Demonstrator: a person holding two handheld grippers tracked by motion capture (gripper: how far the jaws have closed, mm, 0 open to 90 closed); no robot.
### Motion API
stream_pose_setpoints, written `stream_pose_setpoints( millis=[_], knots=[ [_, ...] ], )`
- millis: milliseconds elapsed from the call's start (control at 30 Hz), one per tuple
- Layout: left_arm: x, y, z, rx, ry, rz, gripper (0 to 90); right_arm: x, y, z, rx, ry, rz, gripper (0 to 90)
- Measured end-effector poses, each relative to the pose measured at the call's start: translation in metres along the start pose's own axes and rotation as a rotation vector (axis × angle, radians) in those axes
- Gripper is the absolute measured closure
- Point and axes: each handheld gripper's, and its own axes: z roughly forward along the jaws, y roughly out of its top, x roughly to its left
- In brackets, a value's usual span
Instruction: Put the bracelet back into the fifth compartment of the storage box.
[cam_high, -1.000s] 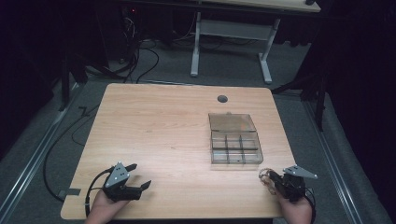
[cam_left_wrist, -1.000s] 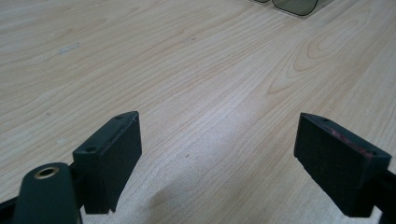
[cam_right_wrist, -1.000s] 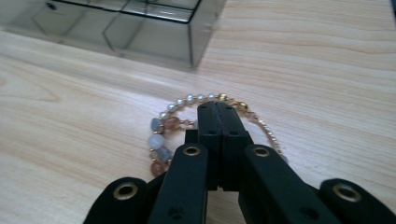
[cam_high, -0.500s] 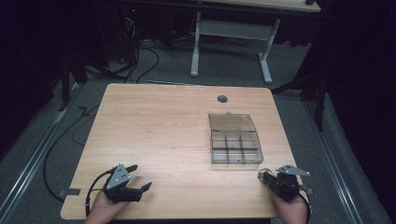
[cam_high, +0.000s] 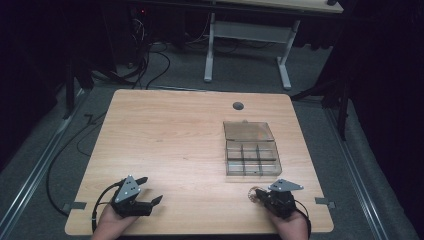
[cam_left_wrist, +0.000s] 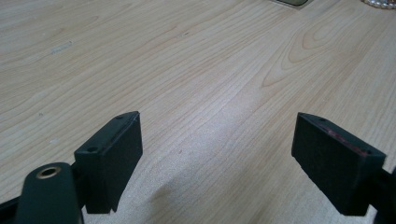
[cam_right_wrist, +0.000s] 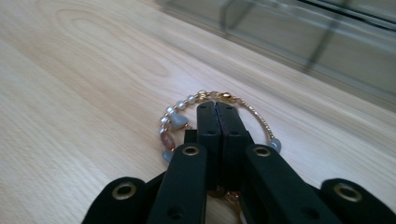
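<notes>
Tabletop (cam_high: 170, 140): pale wood, bare across most of its width, with a round cable hole near the far edge
Compartment box (cam_high: 251, 159): clear plastic, lid tipped back behind it, standing right of centre; its cells look empty from the high view, though small contents would be hard to tell
Left gripper (cam_high: 150, 192): held low at the near left corner, jaws spread wide with nothing but wood grain between them in the left gripper view
Right gripper (cam_high: 261, 196): at the near right edge, just short of the box's front wall; jaws pressed together, pinching the bracelet
Bracelet (cam_right_wrist: 184, 105): a loop of pearls, gold beads and a few grey and pink stones, hanging around the jaw tips of the right gripper, its far arc ahead of the tips and its sides running back under the linkage; seen in the high view as a small pale ring beside the gripper
Progress: by my judgement the pick-up is done and the bracelet is in hand; left to do is carrying it over the front wall and letting it go into one cell
</notes>
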Motion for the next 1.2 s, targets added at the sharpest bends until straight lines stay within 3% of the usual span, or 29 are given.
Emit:
stream_pose_setpoints(
  millis=[67,167,267,367,467,533,767,867,933,1100,1200],
  knots=[
    [0.0,0.0,0.0,0.001,-0.001,0.0,17.0,0.006,0.003,0.004,-0.002,0.022,-0.011,89.0],
    [0.0,0.0,0.0,0.001,-0.001,-0.001,17.0,0.009,0.006,0.002,-0.009,0.005,-0.034,86.6],
    [0.0,0.0,0.0,0.001,-0.001,0.001,17.1,-0.006,0.001,-0.017,-0.053,-0.036,0.03,84.9],
    [0.0,0.0,0.0,0.002,-0.002,0.001,17.1,-0.022,-0.011,-0.03,-0.058,-0.063,0.092,83.3],
    [0.0,0.0,0.0,0.003,-0.004,0.002,17.2,-0.029,-0.02,-0.036,-0.057,-0.072,0.128,81.4],
    [0.0,0.0,0.0,0.006,-0.006,0.001,17.3,-0.034,-0.029,-0.041,-0.062,-0.053,0.166,78.9],
    [0.0,0.0,0.0,0.007,-0.003,0.002,17.4,-0.025,-0.029,-0.03,-0.023,-0.046,0.137,76.3],
    [0.0,0.0,0.0,0.01,-0.005,0.002,17.5,-0.023,-0.027,-0.029,-0.013,-0.066,0.112,84.0],
    [0.0,0.0,0.0,0.01,-0.005,0.003,17.6,-0.022,-0.026,-0.029,-0.008,-0.076,0.101,84.4],
    [-0.001,0.0,0.001,0.012,-0.004,0.004,17.6,-0.022,-0.024,-0.032,-0.031,-0.084,0.108,84.5],
    [0.0,0.0,0.001,0.014,-0.003,0.003,17.7,-0.019,-0.011,-0.041,-0.089,-0.087,0.092,84.5]
  ],
)
